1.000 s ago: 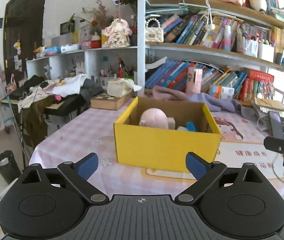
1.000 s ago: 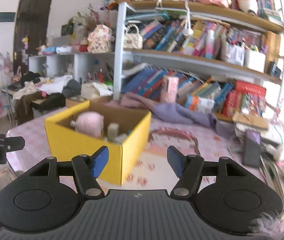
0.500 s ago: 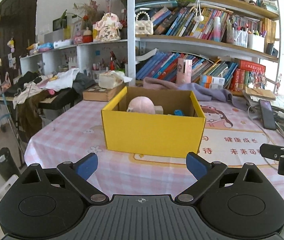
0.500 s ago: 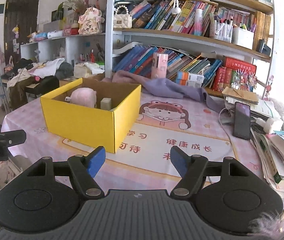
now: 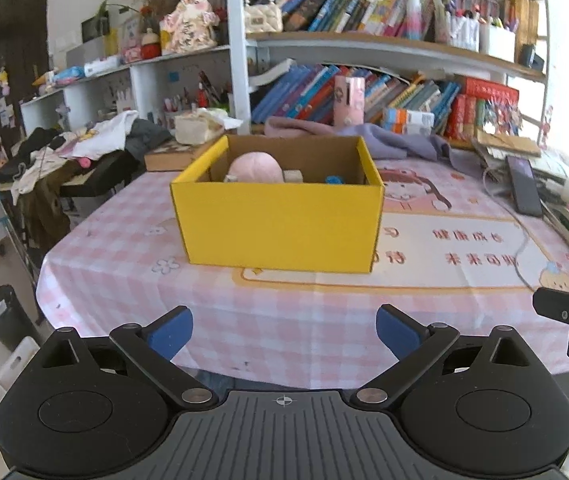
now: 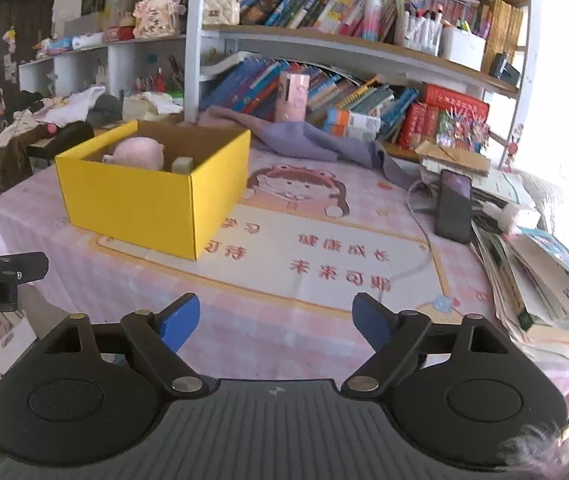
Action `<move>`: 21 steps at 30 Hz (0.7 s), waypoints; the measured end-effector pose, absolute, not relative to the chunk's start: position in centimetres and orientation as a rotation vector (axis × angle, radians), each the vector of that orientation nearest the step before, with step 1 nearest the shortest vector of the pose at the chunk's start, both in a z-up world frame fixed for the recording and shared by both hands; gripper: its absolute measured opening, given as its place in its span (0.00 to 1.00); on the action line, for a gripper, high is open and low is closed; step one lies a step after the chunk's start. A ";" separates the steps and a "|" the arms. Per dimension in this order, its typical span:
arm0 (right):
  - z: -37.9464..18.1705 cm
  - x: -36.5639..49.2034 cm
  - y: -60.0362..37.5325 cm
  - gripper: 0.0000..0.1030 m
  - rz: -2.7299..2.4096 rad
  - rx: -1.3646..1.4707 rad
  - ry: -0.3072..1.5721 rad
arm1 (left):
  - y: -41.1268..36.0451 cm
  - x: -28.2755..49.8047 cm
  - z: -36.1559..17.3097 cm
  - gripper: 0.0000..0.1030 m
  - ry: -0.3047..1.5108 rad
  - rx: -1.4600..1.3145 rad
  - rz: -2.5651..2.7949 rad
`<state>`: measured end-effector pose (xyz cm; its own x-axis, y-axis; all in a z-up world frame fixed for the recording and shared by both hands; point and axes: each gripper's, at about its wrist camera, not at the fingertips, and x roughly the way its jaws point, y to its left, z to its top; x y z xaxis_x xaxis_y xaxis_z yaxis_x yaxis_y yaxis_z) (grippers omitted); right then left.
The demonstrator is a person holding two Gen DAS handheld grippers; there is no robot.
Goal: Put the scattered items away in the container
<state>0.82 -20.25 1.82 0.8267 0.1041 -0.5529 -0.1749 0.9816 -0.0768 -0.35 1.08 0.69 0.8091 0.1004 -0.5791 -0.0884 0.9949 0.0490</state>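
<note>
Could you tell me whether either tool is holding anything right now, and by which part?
Nothing is held: the left tool and right tool are both open and empty.

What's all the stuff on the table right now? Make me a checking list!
Surface: table with a pink checked cloth and a cartoon mat.
Job's things: yellow box open, holding a pink plush, a beige block and something small and blue.
Clutter: phone, book pile, purple cloth.
Grippers: left gripper and right gripper both open, empty, near the table's front edge.
Cables: white cable by the phone.
Surroundings: bookshelves, clothes pile, bin.
</note>
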 end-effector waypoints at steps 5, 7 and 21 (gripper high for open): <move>1.3 0.6 -20.7 0.92 0.136 -0.115 0.613 | 0.5 -0.5 0.4 1.00 0.653 0.040 0.085; 1.2 0.6 -20.9 0.96 0.137 -0.108 0.628 | 0.4 -0.6 0.3 1.00 0.659 0.042 0.084; 0.4 0.5 -20.8 1.00 0.172 -0.095 0.699 | 0.2 -0.7 -0.3 1.00 0.712 0.046 0.094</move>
<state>0.55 -20.82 0.36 0.7521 0.1258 -0.6470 -0.1894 0.9815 -0.0293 -0.72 0.18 -0.25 0.7528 0.1020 -0.6503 -0.0703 0.9947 0.0747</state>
